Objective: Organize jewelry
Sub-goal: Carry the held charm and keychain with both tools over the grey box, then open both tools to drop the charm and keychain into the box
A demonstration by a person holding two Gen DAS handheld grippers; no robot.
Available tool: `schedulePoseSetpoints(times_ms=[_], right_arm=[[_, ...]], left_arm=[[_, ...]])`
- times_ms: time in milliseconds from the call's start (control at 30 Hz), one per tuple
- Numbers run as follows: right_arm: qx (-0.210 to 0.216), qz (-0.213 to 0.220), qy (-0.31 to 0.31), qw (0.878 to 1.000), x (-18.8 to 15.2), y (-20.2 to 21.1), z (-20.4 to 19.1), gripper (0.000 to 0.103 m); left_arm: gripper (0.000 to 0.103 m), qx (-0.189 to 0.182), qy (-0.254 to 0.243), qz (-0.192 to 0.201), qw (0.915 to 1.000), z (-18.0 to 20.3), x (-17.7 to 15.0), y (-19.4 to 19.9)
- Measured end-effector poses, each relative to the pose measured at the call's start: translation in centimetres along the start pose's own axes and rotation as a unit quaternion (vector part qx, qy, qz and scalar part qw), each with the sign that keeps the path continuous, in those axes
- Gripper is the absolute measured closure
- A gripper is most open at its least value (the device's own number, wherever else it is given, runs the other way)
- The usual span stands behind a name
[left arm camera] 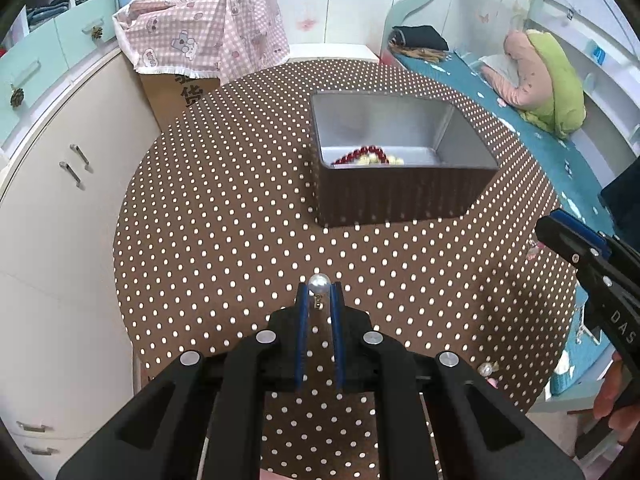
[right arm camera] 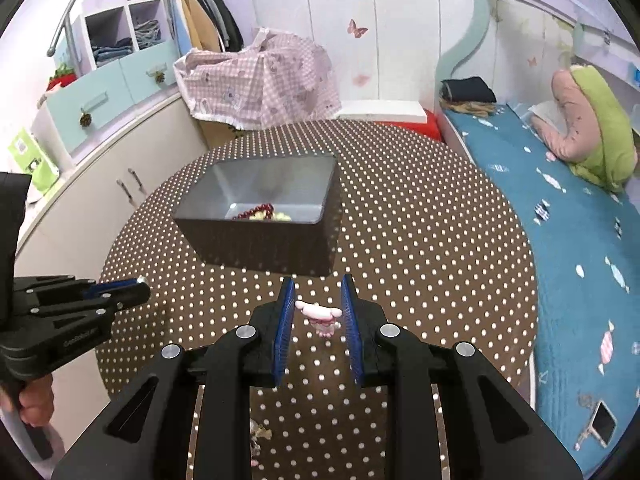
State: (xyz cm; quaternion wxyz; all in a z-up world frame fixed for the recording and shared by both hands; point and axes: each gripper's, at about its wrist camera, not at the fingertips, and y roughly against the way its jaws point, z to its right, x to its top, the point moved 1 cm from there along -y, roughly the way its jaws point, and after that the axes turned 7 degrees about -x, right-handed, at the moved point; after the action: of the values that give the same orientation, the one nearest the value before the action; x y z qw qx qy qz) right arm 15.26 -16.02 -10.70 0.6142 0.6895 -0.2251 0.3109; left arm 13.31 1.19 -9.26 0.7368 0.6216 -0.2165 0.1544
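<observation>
A round white pearl earring with a small gold fitting is pinched at the tips of the left gripper, whose blue-padded fingers are pressed almost together on it. A pink-and-white cartoon-figure charm is clamped between the blue pads of the right gripper, the jaws being set only as wide as the charm. Both items are held clear of the brown cloth with white polka dots, on the near side of the dark rectangular tin with a silver interior.

Inside the tin, a red bead string and pale gold beads are already deposited. Two pieces are therefore judged in transit. At least one small pearl-like piece is left on the cloth, near side of the tin, beside the left gripper; further pieces cannot be ruled out.
</observation>
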Motion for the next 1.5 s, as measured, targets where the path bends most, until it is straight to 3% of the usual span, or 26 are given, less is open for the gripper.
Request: schedulePoseSetpoints(times_ms=[667, 1000, 1500], right_arm=[[0.014, 0.042, 0.018, 0.999, 6.5, -0.5, -2.0, 0.079], [0.021, 0.038, 0.017, 0.999, 8.5, -2.8, -2.3, 0.079], [0.032, 0.011, 0.006, 0.999, 9.0, -6.4, -1.9, 0.077]], left_arm=[[0.094, -0.02, 0.004, 0.054, 0.9983, 0.8, 6.2, 1.8], [0.093, -0.028, -0.007, 0.041, 0.9988, 1.5, 8.8, -0.6], [0.091, -0.03, -0.006, 0.02, 0.9993, 1.7, 10.0, -3.7]])
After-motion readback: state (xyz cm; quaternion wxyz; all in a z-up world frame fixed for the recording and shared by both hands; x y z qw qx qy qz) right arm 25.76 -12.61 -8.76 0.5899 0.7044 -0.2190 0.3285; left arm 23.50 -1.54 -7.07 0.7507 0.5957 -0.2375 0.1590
